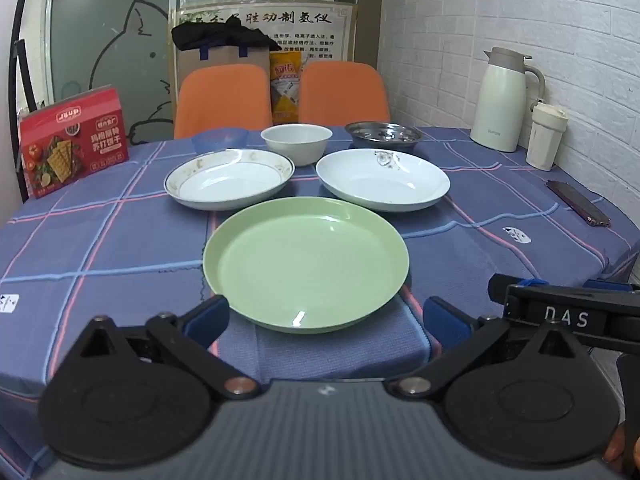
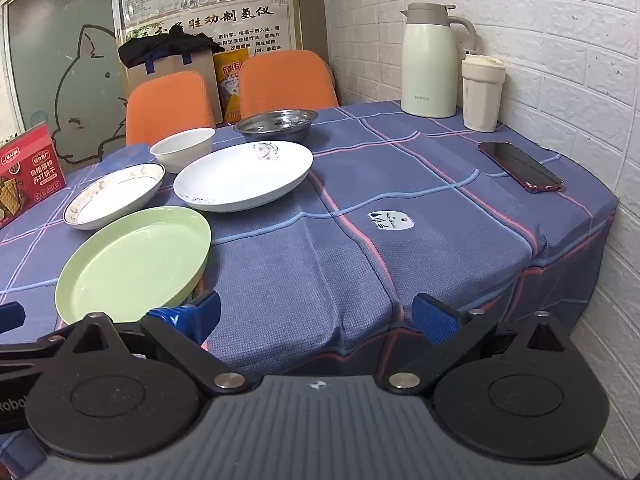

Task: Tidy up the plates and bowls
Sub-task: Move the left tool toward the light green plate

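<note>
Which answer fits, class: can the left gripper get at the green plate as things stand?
Probably yes. The left gripper is open and faces the green plate, whose near rim lies between its fingers. Nothing stands between them on the tablecloth.

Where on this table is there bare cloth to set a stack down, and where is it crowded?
Widest free patch: bare tablecloth between the white plate, phone and near edge. A smaller patch lies between the cracker box and green plate. The far middle is crowded: plates, white bowl, steel bowl.
</note>
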### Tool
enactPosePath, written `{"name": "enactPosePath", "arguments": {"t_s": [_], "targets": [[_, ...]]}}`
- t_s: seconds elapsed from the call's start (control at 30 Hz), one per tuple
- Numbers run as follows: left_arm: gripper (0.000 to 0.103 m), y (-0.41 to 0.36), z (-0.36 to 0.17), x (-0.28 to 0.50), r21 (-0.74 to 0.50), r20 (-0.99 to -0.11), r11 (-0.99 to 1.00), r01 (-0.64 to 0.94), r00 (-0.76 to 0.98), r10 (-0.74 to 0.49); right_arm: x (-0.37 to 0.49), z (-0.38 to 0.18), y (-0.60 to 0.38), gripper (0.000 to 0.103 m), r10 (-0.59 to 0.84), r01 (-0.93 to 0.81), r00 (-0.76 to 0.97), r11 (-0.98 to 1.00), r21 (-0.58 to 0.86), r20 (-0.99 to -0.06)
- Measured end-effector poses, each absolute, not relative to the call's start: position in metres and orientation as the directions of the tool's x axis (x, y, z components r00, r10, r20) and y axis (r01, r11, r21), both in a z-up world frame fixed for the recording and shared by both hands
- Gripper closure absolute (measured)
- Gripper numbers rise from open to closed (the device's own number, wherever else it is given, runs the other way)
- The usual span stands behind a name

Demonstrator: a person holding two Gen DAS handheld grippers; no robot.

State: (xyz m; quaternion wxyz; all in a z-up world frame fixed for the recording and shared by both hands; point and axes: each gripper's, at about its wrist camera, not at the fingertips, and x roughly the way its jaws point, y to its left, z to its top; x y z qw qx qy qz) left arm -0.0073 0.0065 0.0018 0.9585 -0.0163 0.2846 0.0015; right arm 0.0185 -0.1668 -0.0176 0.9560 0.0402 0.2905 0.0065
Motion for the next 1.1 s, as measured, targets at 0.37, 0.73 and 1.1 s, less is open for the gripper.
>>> {"name": "enactPosePath", "arguments": {"t_s": [0.37, 0.73, 1.1], "targets": [[0.0, 0.004, -0.001, 0.0, -0.037, -0.551, 0.999, -0.017, 0.835, -0.006, 0.018, -0.017, -0.164, 0.013, 0.04, 0.006, 0.83, 0.997, 0.081, -0.556], [0.0, 0.006, -0.002, 0.002, -0.035, -0.551, 0.999, -0.023, 0.835, -0.001, 0.019, -0.021, -0.162, 0.013, 0.041, 0.004, 0.826, 0.997, 0.078, -0.562], [0.0, 0.007, -0.003, 0.002, -0.04, -0.554, 0.999, -0.022, 0.832, -0.004, 0.02, -0.021, -0.162, 0.013, 0.039, 0.005, 0.824, 0.997, 0.076, -0.565]]}}
